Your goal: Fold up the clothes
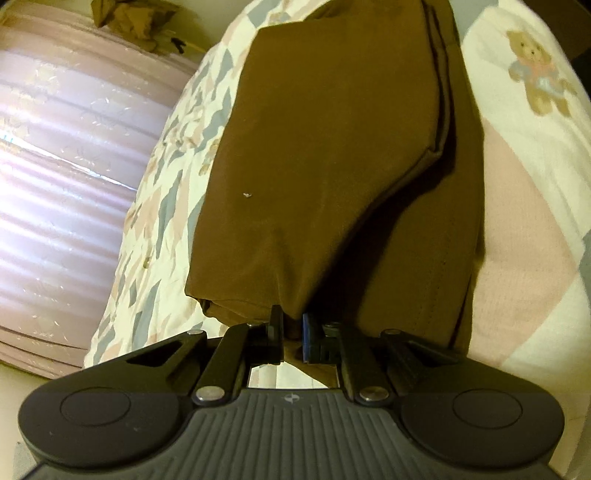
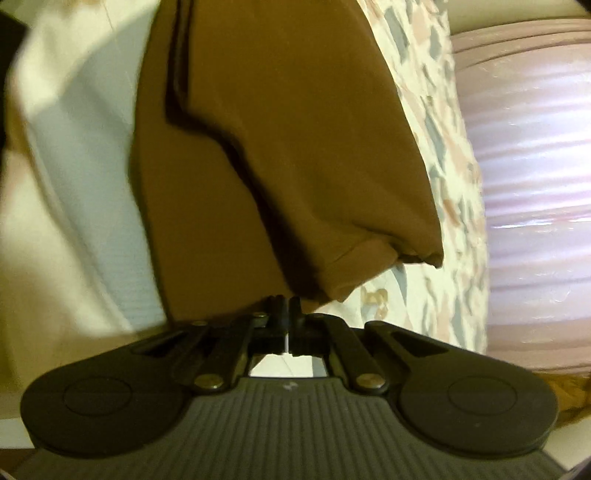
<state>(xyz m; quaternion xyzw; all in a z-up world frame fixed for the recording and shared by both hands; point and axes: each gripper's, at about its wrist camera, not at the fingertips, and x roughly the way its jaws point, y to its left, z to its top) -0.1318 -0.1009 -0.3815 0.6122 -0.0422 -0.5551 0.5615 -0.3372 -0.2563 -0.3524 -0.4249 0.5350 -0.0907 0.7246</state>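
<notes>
A brown garment [image 1: 325, 147] lies folded lengthwise on a patterned quilt [image 1: 173, 177]. In the left wrist view my left gripper [image 1: 291, 321] is shut on the near edge of the garment's upper layer and holds it lifted over the lower layer. In the right wrist view the same brown garment [image 2: 295, 129] stretches away from my right gripper [image 2: 288, 306], which is shut on its near edge. The upper layer hangs folded over the lower one, with a hemmed corner [image 2: 406, 251] drooping at the right.
The quilt has a teddy bear print [image 1: 535, 70] at the right and also shows in the right wrist view [image 2: 436, 122]. A pink ribbed bed side [image 1: 62, 166] runs along the left, and it also shows in the right wrist view [image 2: 535, 184]. Another brown cloth [image 1: 133, 18] lies far off.
</notes>
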